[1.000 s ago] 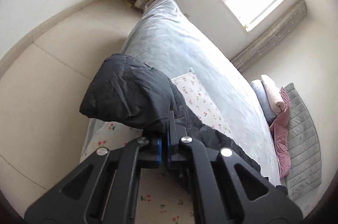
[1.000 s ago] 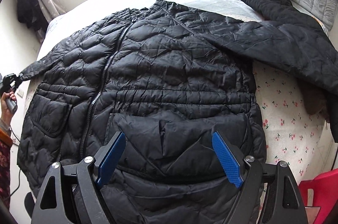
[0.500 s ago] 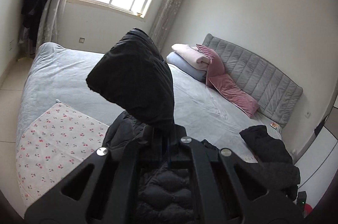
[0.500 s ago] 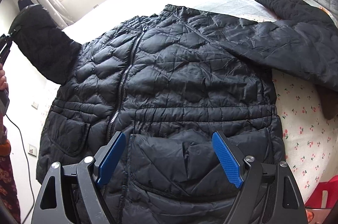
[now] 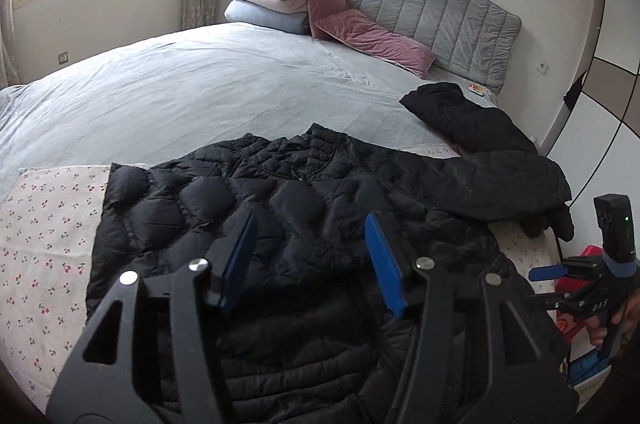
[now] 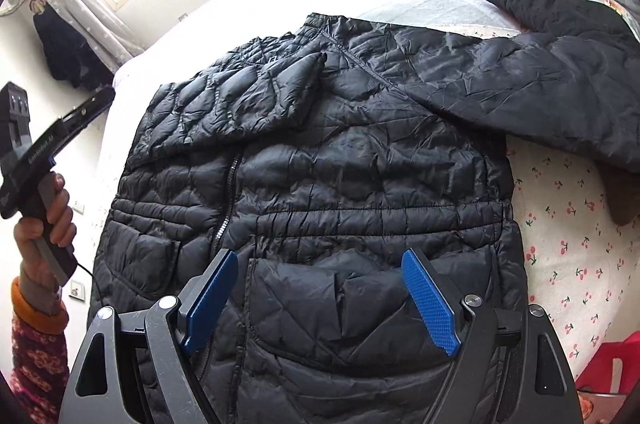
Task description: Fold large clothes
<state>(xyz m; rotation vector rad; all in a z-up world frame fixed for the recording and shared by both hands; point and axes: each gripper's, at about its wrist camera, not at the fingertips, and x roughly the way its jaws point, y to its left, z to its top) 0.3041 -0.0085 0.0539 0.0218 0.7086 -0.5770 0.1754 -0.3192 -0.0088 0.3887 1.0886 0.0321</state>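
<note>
The black quilted puffer jacket [image 6: 320, 183] is lying flat on the bed [image 5: 200, 91], 1 sleeve [image 6: 248, 103] folded across its chest. The left gripper [image 5: 308, 260] is opening, empty; the right gripper [image 6: 320, 304] is hovering wide, empty. Next: folding the outstretched sleeve [image 6: 560, 83].

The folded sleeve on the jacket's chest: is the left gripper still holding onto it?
Apart. In the right wrist view the left gripper is in the air off the jacket's edge, clear of the folded sleeve; its jaws are opening with nothing between them.
</note>
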